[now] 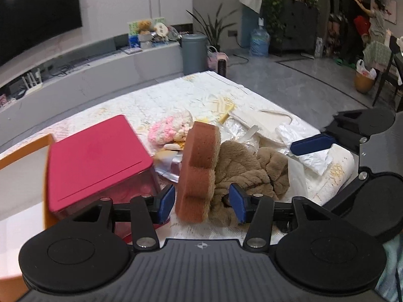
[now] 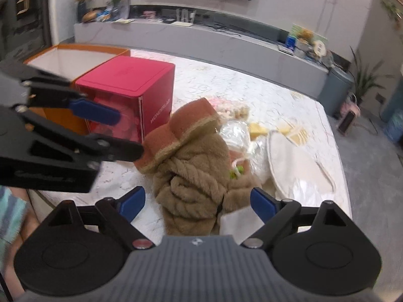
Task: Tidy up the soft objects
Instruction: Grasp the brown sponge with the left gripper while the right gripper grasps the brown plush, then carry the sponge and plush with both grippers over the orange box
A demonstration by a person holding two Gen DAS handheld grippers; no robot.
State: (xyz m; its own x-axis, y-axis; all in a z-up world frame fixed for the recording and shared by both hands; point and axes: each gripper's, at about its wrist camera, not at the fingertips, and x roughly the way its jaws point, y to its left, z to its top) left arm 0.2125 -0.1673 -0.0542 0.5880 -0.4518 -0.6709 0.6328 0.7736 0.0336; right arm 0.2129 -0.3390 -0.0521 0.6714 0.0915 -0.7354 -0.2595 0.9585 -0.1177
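A brown toast-shaped plush (image 1: 199, 171) stands on edge on the marble table, leaning on a tan fuzzy plush (image 1: 244, 171). My left gripper (image 1: 202, 202) is open with its blue pads either side of the toast plush's lower end, not pressing it. In the right wrist view the toast plush (image 2: 183, 128) lies on top of the tan plush (image 2: 196, 183). My right gripper (image 2: 199, 205) is open around the near end of the tan plush. A pink and white knitted item (image 1: 168, 128) lies behind them.
A closed red box (image 1: 98, 161) stands left of the pile, also in the right wrist view (image 2: 131, 93), with an open orange box (image 2: 73, 58) behind it. A cream tote bag (image 2: 294, 166), clear plastic wraps (image 1: 304, 151) and yellow pieces (image 2: 257, 128) lie to the right. The table edge is near.
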